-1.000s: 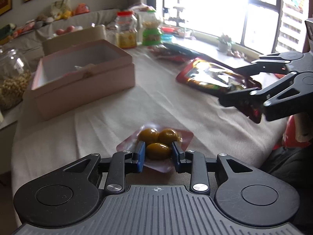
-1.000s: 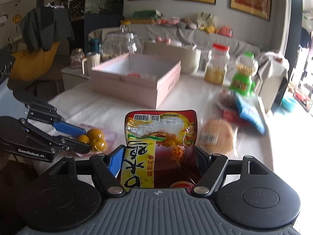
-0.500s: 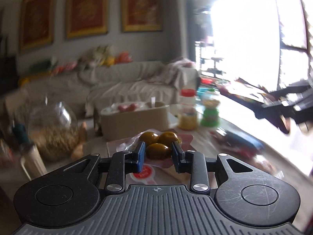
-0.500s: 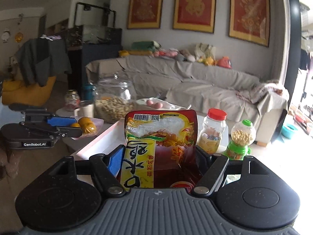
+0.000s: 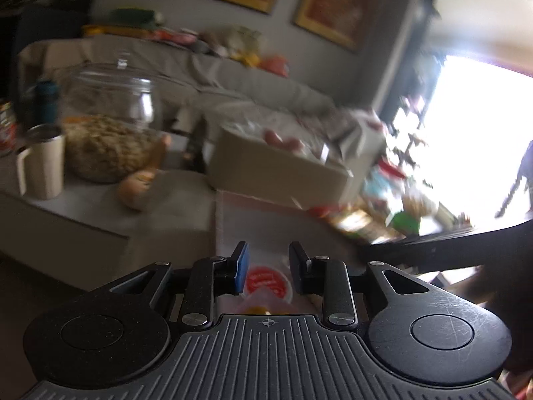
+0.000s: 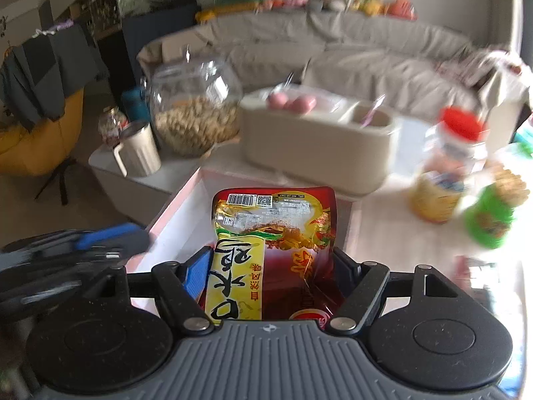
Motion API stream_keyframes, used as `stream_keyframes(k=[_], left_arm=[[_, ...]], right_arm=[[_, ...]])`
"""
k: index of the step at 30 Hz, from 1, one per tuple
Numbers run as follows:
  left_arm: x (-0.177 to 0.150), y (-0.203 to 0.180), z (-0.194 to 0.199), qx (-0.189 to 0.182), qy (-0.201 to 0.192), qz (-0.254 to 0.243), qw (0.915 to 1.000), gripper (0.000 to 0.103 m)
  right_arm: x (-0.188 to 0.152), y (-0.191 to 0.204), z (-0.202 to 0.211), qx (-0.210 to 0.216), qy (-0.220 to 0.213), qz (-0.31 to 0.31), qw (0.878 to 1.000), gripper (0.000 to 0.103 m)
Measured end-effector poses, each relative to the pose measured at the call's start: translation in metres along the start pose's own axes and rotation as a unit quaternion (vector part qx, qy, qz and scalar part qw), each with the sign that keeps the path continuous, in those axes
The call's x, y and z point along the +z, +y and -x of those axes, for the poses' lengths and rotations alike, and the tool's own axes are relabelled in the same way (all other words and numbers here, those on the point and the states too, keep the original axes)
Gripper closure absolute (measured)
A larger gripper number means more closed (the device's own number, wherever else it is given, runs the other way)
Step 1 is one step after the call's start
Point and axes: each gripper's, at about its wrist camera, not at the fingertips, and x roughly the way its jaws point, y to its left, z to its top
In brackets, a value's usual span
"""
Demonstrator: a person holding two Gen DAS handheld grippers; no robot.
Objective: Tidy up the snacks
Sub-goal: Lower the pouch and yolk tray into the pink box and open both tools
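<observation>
Right gripper [image 6: 271, 254] grasps the red snack packet [image 6: 283, 220] (hidden in the left wrist view).

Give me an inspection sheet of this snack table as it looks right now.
Surface: cloth-covered table, crowded.
Job's things: red and yellow snack bag held in front of the open pink box; small packet with a round red label.
Clutter: glass jar of nuts, mug, beige tub, red-lidded jar.
Grippers: right gripper shut on the snack bag; left gripper closing, small packet between its jaws, grip unclear.
Cables: nothing seen.
Surroundings: sofa, framed pictures, bright window.
</observation>
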Motion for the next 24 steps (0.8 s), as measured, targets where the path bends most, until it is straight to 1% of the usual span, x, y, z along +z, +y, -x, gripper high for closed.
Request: stream_keyframes(k=[2,4,5,6,7,8,9,11,13,16,18,21,24], left_arm=[[-0.003,0.01,0.011,0.002,-0.001,0.018,0.9998,0.073],[-0.012,0.013,0.023,-0.011,0.006,0.027,0.9996,0.073],[-0.015,0.014,0.027,-0.021,0.011,0.03,0.9993,0.073],[-0.018,0.016,0.028,-0.033,0.018,0.033,0.9988,0.073],[-0.024,0.016,0.03,-0.044,0.028,0.035,0.998,0.073],[-0.03,0.016,0.033,-0.053,0.037,0.037,0.9973,0.073],[-0.036,0.016,0.034,-0.059,0.046,0.035,0.9966,0.073],[-0.045,0.013,0.032,-0.065,0.063,0.026,0.9955,0.073],[-0.052,0.011,0.028,-0.067,0.077,0.017,0.9946,0.073],[-0.061,0.002,0.024,-0.082,0.086,0.01,0.9929,0.073],[-0.064,-0.004,0.023,-0.096,0.092,0.004,0.9911,0.073],[-0.072,-0.019,0.018,-0.108,0.107,-0.013,0.9882,0.073],[-0.082,-0.033,0.013,-0.136,0.119,-0.027,0.9831,0.073]], right_arm=[[0.006,0.01,-0.028,0.014,0.011,-0.003,1.0,0.026],[0.013,0.018,-0.053,0.03,0.022,-0.007,0.999,0.021],[0.016,0.019,-0.067,0.032,0.032,-0.02,0.999,0.019],[0.018,0.017,-0.082,0.036,0.052,-0.042,0.997,0.019],[0.019,0.014,-0.097,0.043,0.078,-0.069,0.994,0.018],[0.019,0.012,-0.107,0.053,0.09,-0.087,0.991,0.019],[0.02,0.013,-0.107,0.051,0.083,-0.088,0.991,0.019],[0.021,0.017,-0.096,0.033,0.064,-0.068,0.995,0.019],[0.02,0.019,-0.077,0.031,0.034,-0.045,0.998,0.019],[0.013,0.011,-0.036,0.035,-0.01,-0.017,0.999,0.018],[0.004,-0.001,-0.008,0.021,-0.031,-0.006,0.999,0.018],[-0.022,-0.025,0.036,-0.025,-0.054,0.004,0.998,0.017],[-0.058,-0.056,0.072,-0.09,-0.061,-0.002,0.994,0.017]])
